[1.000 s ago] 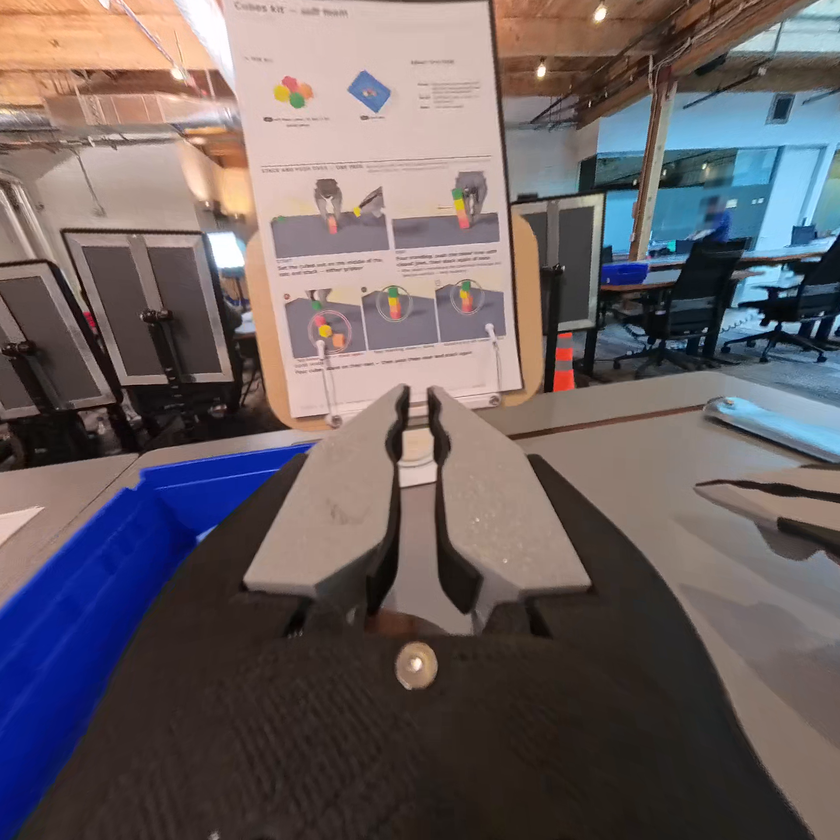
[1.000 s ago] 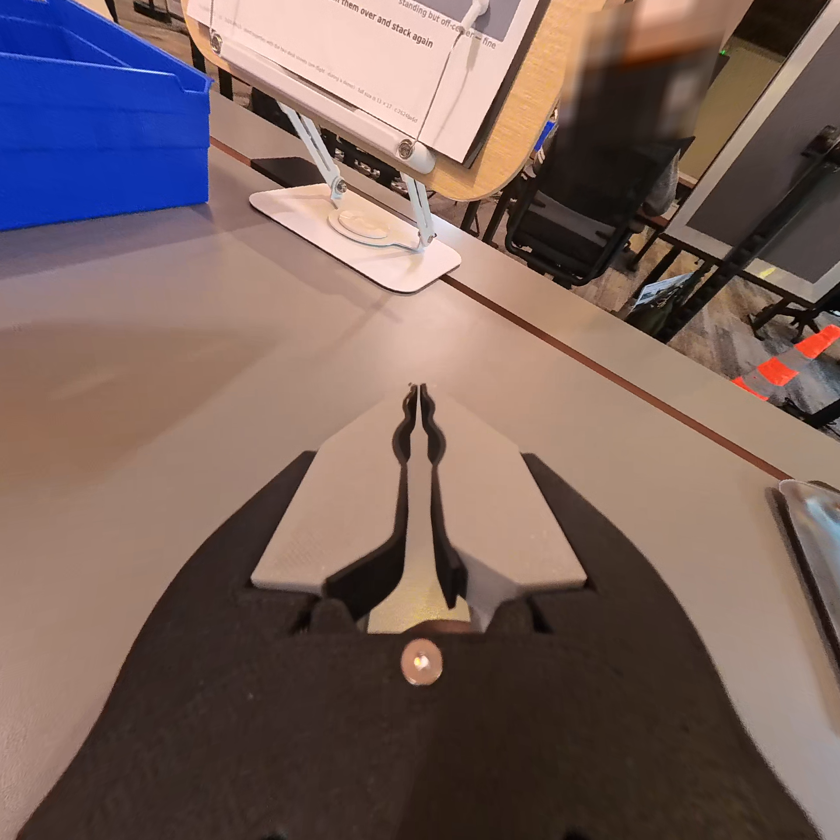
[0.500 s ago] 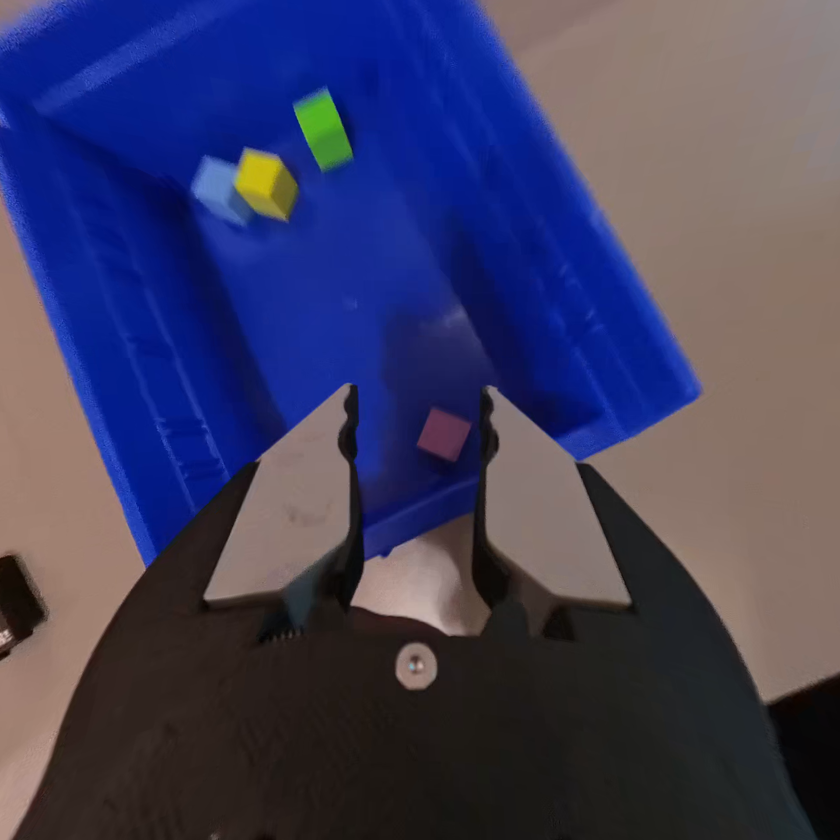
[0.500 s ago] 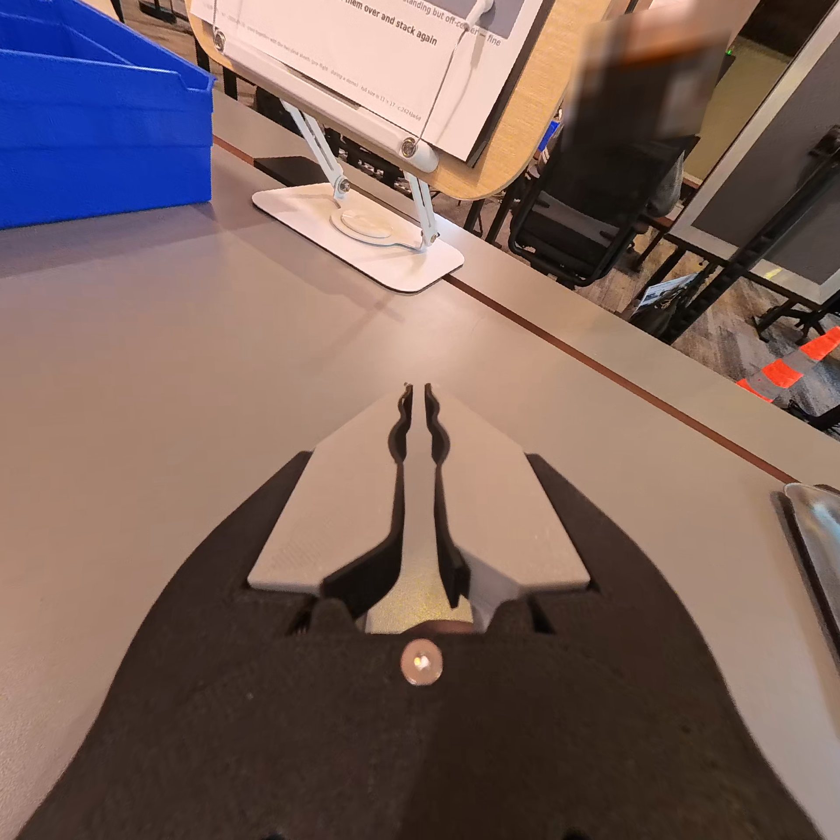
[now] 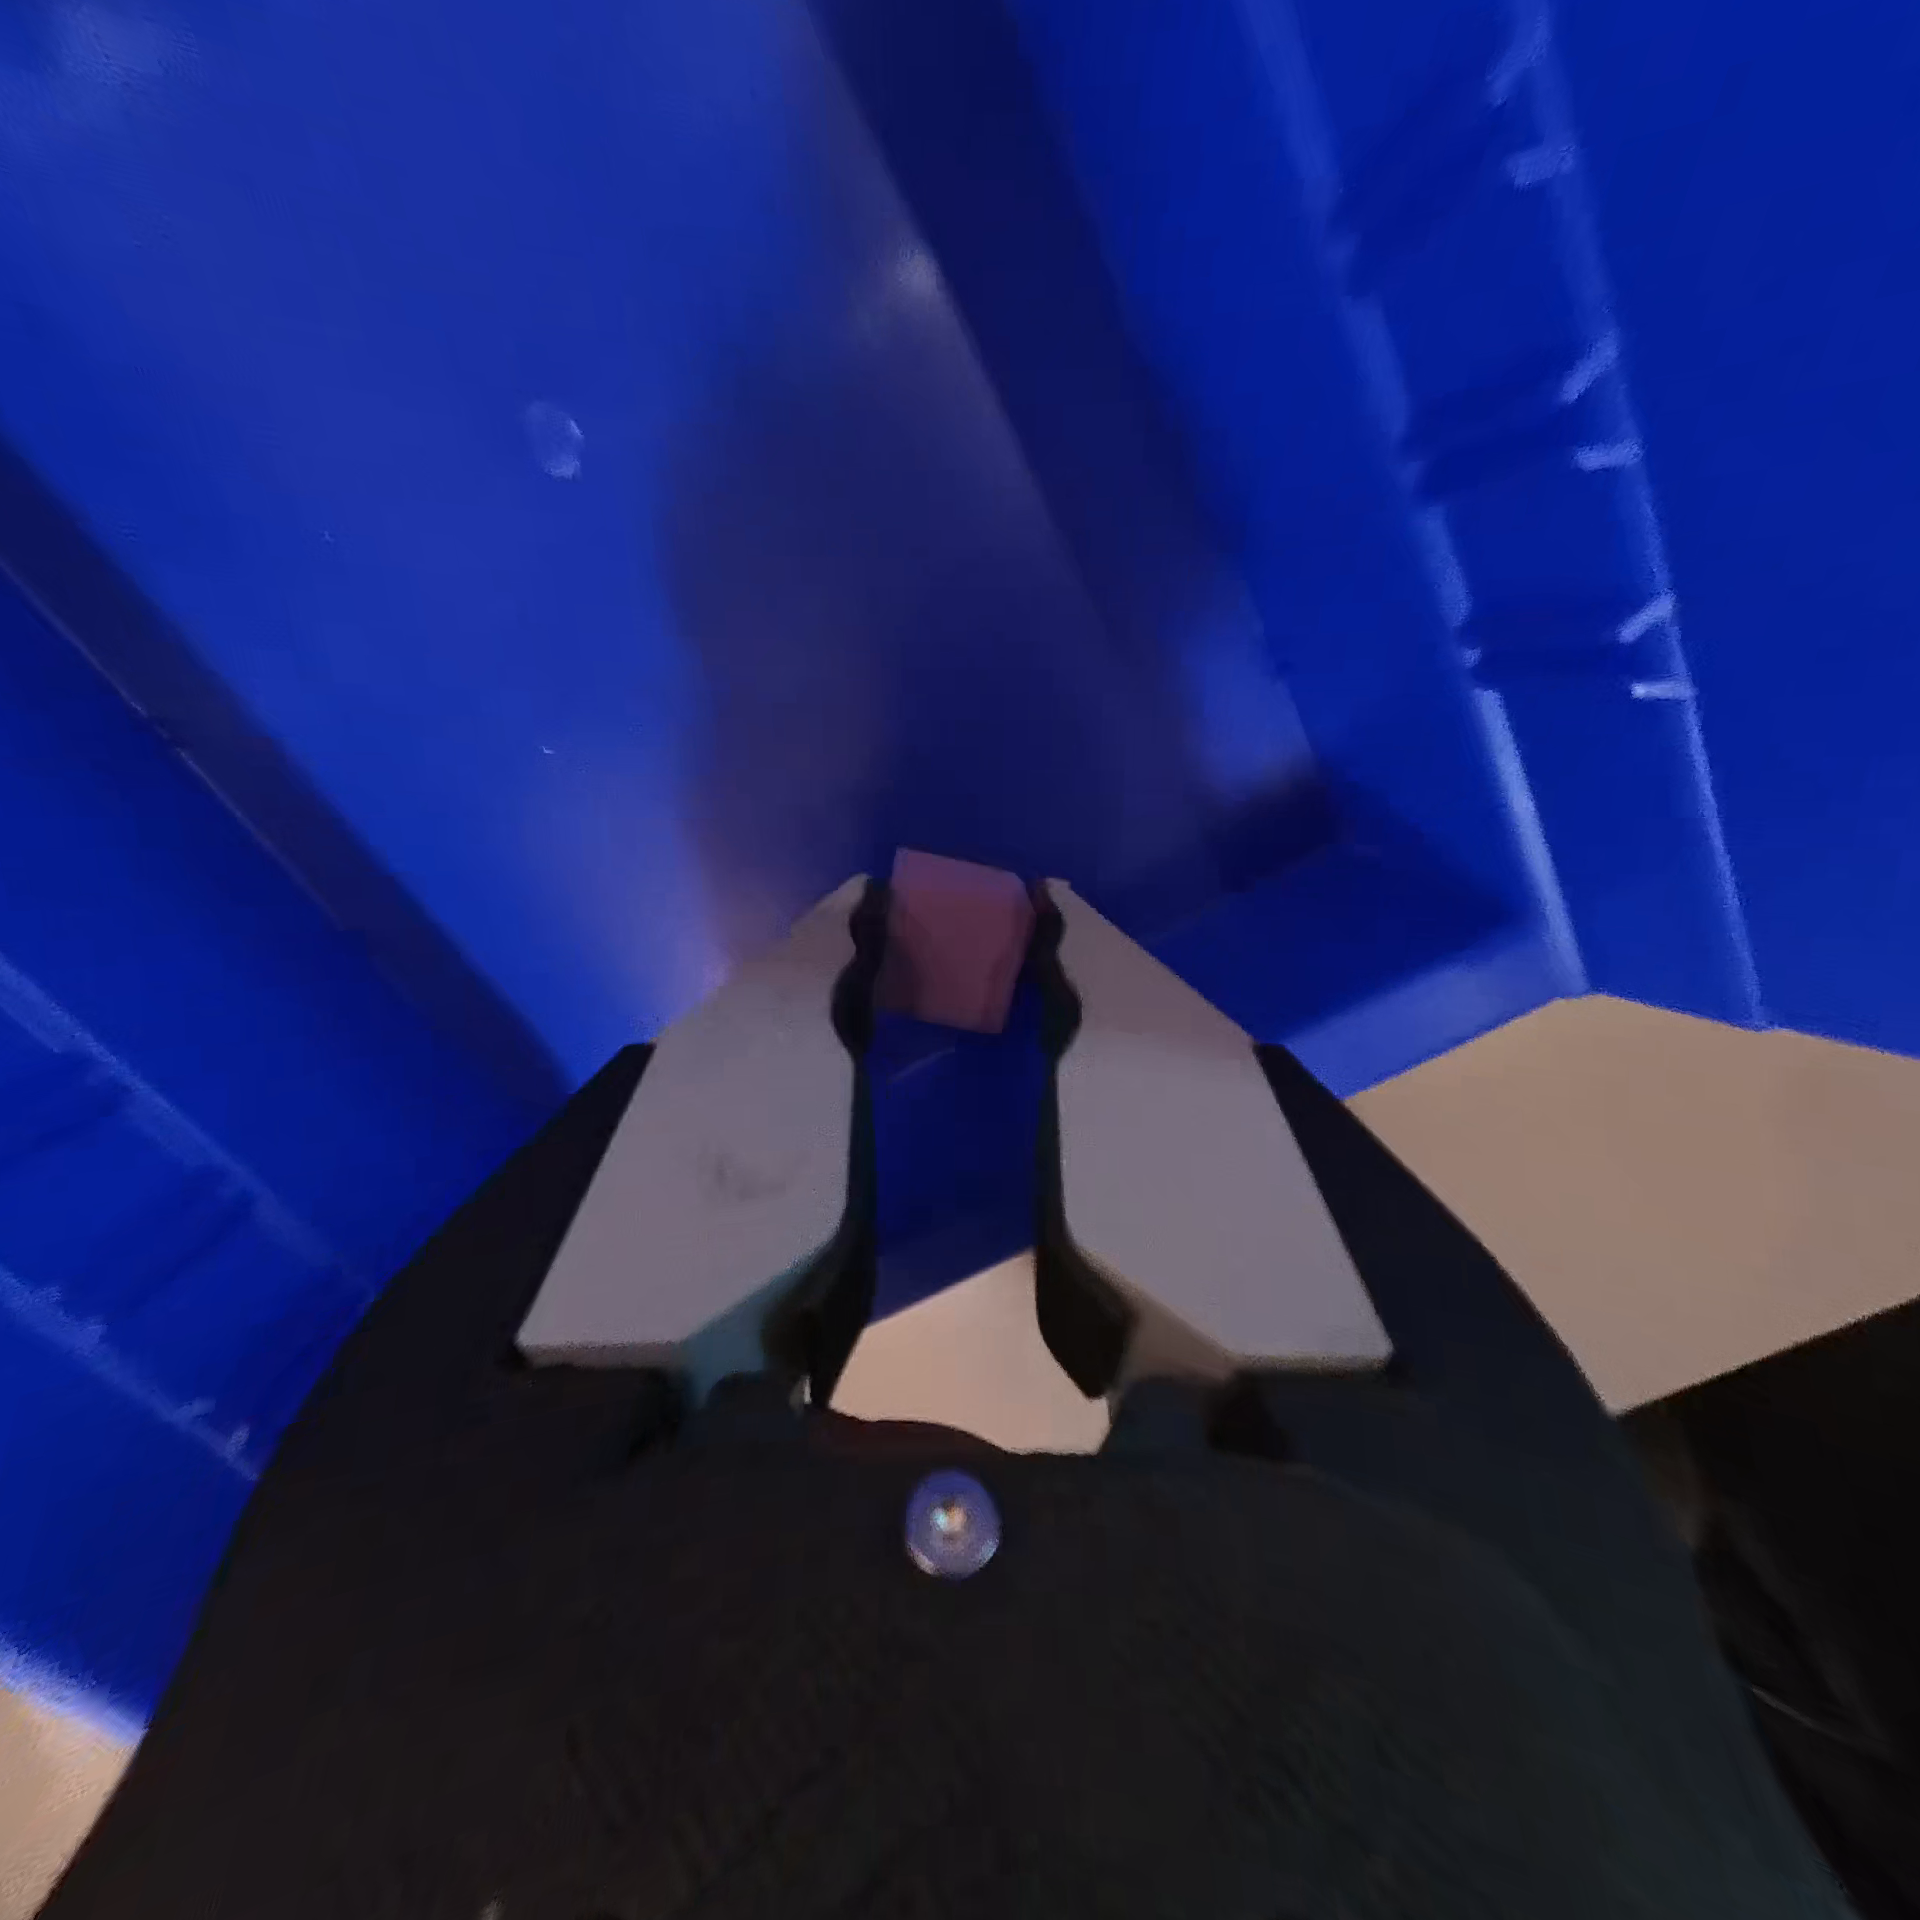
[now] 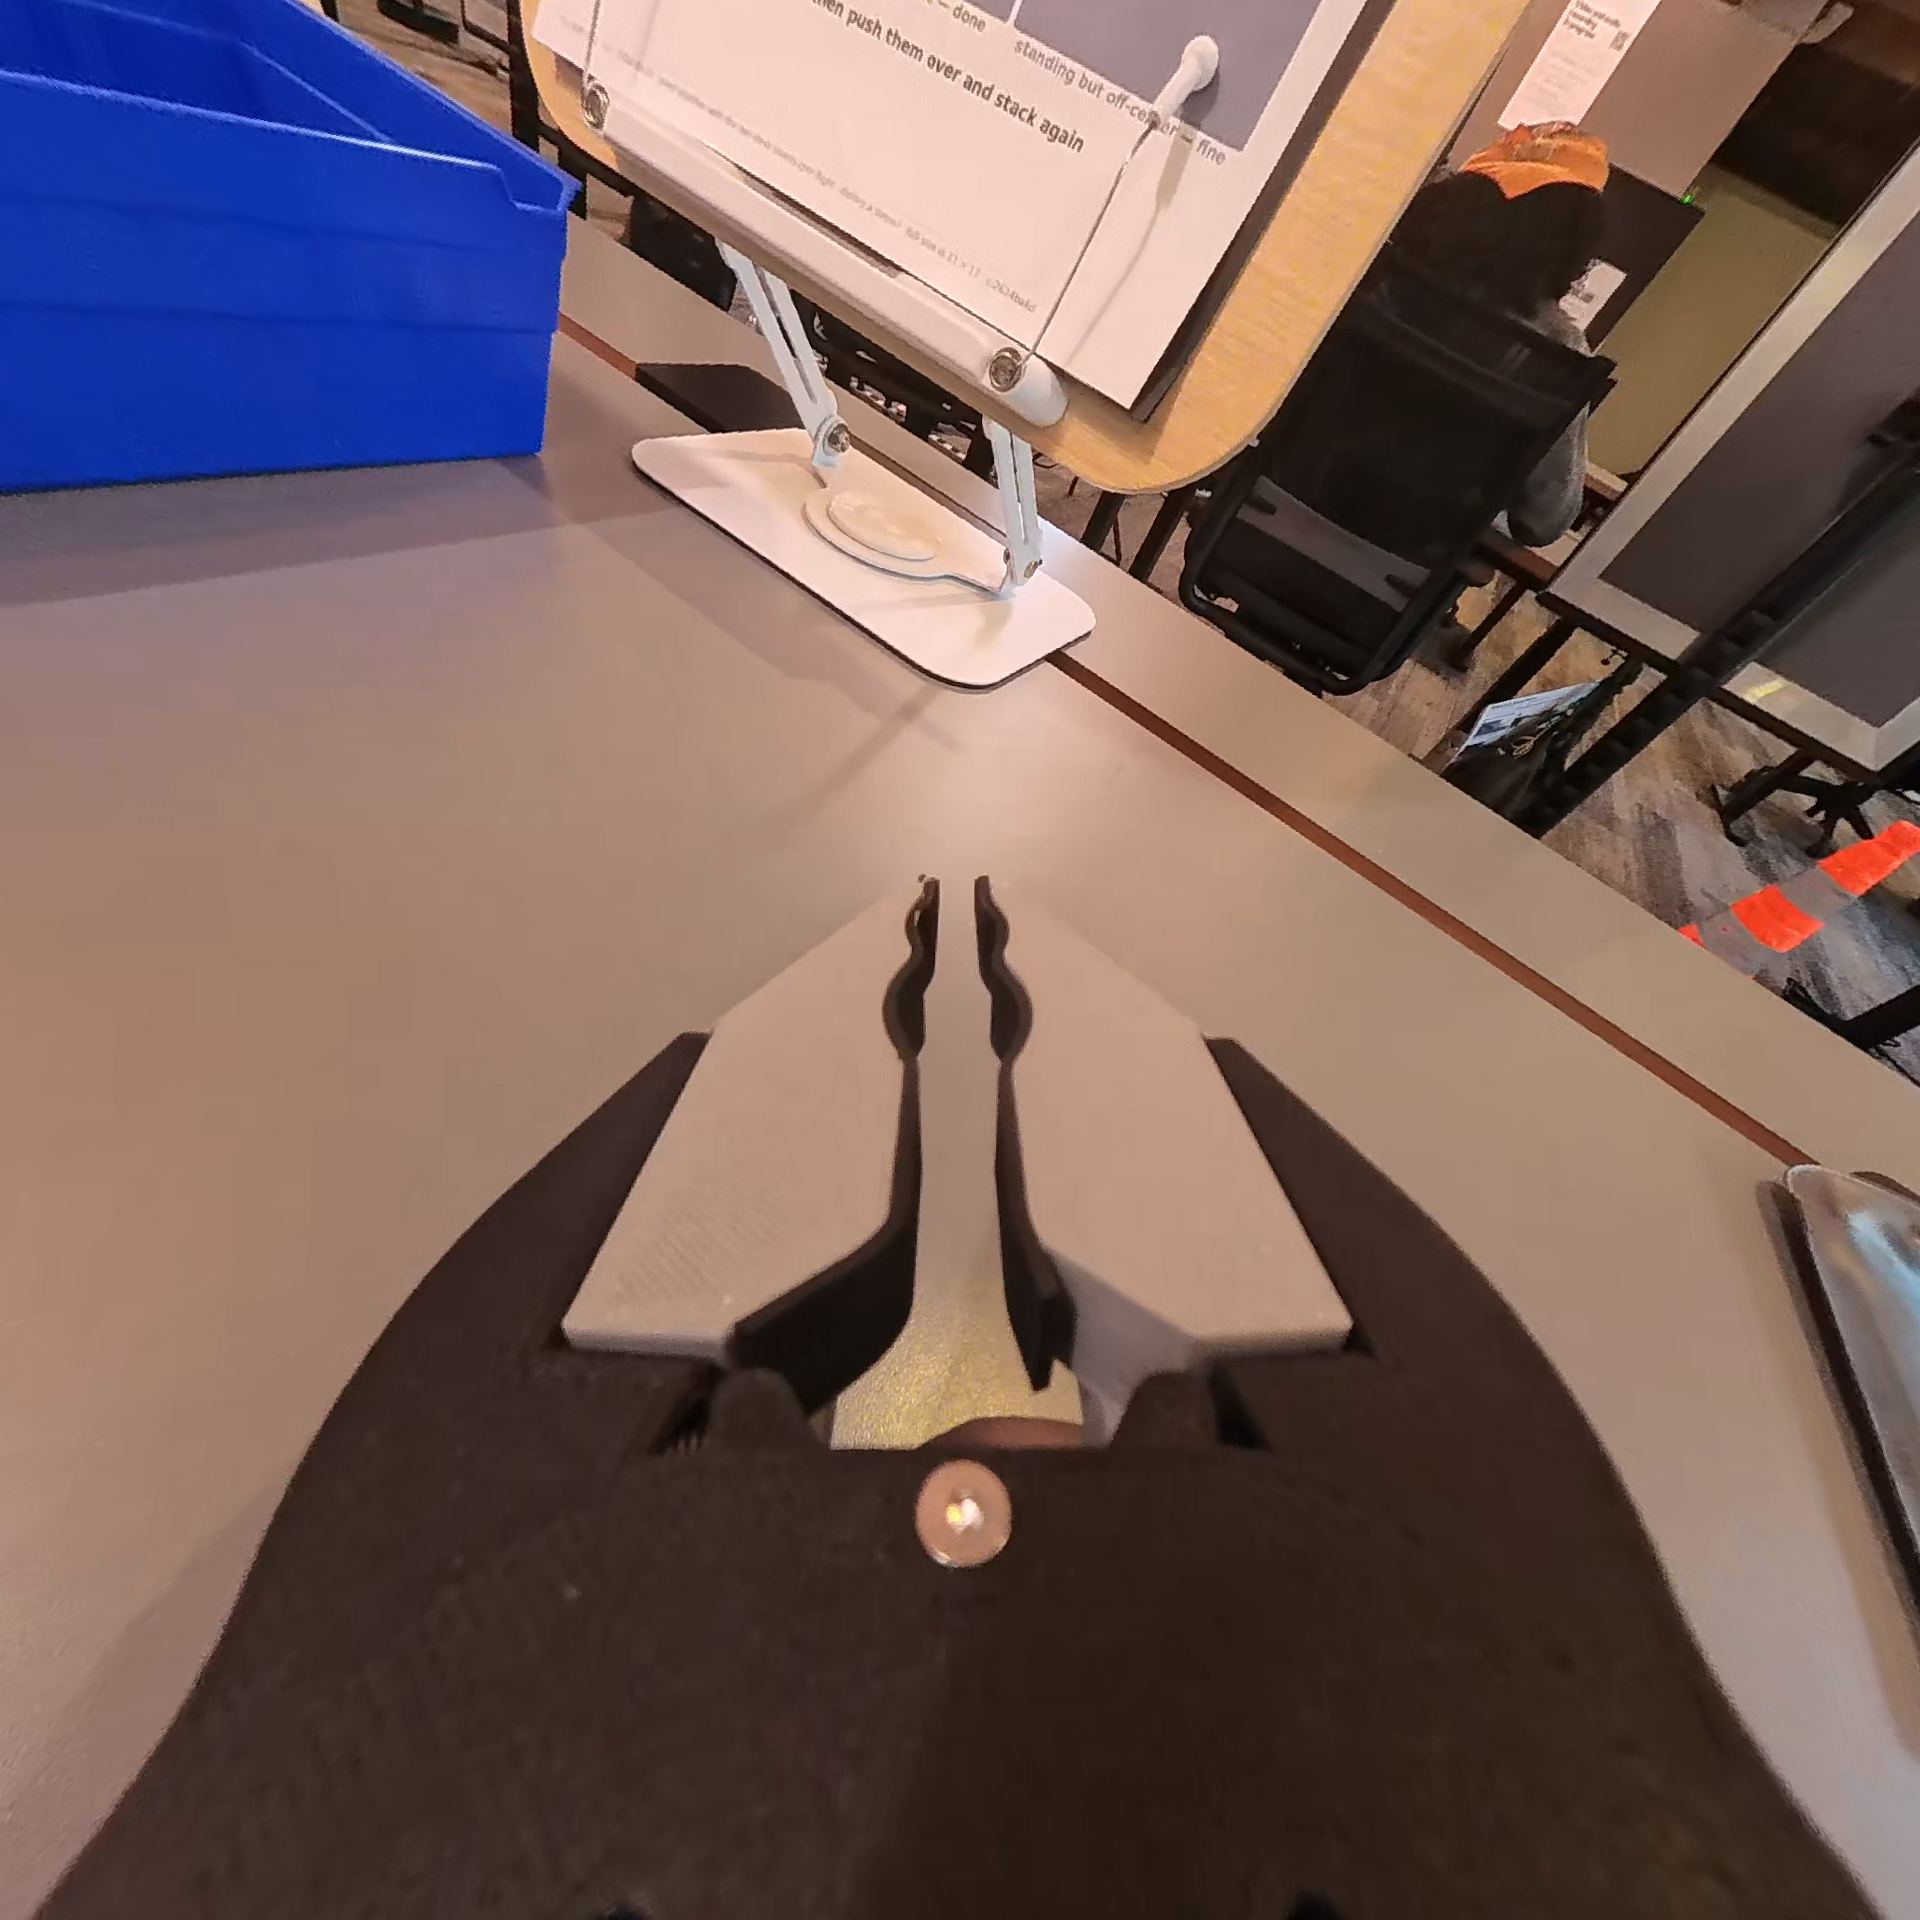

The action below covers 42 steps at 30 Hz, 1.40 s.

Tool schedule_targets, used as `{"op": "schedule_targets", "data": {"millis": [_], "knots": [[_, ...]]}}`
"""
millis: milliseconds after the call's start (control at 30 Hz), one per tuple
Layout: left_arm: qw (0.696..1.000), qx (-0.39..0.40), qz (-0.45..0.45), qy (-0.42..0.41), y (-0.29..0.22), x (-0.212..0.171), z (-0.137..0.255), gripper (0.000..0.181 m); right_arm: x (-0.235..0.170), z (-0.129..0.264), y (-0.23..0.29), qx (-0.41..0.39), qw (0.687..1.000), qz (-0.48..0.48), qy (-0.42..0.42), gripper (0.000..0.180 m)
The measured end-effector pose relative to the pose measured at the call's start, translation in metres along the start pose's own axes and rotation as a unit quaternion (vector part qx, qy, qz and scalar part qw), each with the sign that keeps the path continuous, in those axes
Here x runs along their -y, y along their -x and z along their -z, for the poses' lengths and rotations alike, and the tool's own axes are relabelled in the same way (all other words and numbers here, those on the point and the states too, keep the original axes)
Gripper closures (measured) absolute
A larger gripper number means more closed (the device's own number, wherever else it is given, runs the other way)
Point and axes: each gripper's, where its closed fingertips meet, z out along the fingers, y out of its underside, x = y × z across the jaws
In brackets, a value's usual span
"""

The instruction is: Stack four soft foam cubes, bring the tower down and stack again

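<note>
Left wrist view showed the left gripper [image 5: 951, 925] at frame centre inside the bin [image 5: 416, 520], jaws bracketing a pink cube [image 5: 948, 956], contact unclear, likely fetching the first block, needing a soft squeeze and lift, while the right gripper [image 6: 954, 885] hovered slightly parted and empty.

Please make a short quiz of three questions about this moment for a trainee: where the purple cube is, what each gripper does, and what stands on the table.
1. True or false: the purple cube sits between the left gripper's fingertips, inside the blue bin.
2. Multiple choice: the right gripper is A) holding a cube, B) empty above the grey table, with only a narrow gap between its fingers, C) inside the bin.
3. Fill in: beyond the right gripper, a white ____ holds up a board with an instruction sheet.

Key: 1 true, though the blur hides whether the fingers already press on the cube. 2 B. 3 stand.
</note>
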Motion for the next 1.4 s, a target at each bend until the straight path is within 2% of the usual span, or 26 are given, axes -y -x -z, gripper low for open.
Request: {"op": "schedule_targets", "data": {"millis": [133, 267, 433, 533, 667, 867, 1033, 1167, 1300, 1333, 1400], "knots": [[0.995, 0.091, -0.004, -0.029, 0.025, 0.008, 0.016, 0.154, 0.001, 0.002, 0.001, 0.004, 1.000, 0.000, -0.002, 0.176], [0.977, 0.141, 0.014, -0.158, 0.033, 0.043, 0.070, 0.154, 0.000, 0.000, 0.004, 0.007, 1.000, 0.004, 0.001, 0.176], [0.943, 0.109, -0.065, -0.308, -0.036, 0.085, 0.141, 0.154, -0.006, -0.004, 0.006, 0.012, 1.000, 0.008, 0.013, 0.175], [0.926, 0.064, -0.168, -0.331, -0.099, 0.097, 0.159, 0.154, -0.009, -0.005, 0.004, 0.008, 1.000, 0.009, 0.020, 0.174], [0.917, 0.040, -0.269, -0.292, -0.158, 0.118, 0.137, 0.154, -0.010, -0.004, -0.007, -0.006, 1.000, 0.013, 0.025, 0.171], [0.914, -0.028, -0.365, -0.176, -0.229, 0.143, 0.044, 0.155, -0.010, -0.001, -0.020, -0.006, 1.000, -0.023, 0.020, 0.169], [0.906, -0.033, -0.405, -0.116, -0.260, 0.164, -0.017, 0.155, -0.014, -0.003, -0.021, -0.003, 0.999, -0.021, 0.027, 0.168], [0.908, -0.067, -0.404, -0.088, -0.272, 0.169, -0.038, 0.155, -0.009, 0.000, -0.021, -0.005, 1.000, -0.013, 0.019, 0.168], [0.912, -0.074, -0.391, -0.098, -0.271, 0.175, -0.043, 0.154, -0.008, 0.001, -0.021, -0.003, 1.000, -0.011, 0.018, 0.167], [0.914, -0.068, -0.386, -0.104, -0.269, 0.177, -0.044, 0.150, -0.009, 0.000, -0.020, -0.002, 1.000, -0.011, 0.020, 0.166], [0.920, -0.050, -0.372, -0.114, -0.261, 0.179, -0.045, 0.127, -0.011, -0.001, -0.019, 0.000, 1.000, -0.012, 0.024, 0.166]]}}
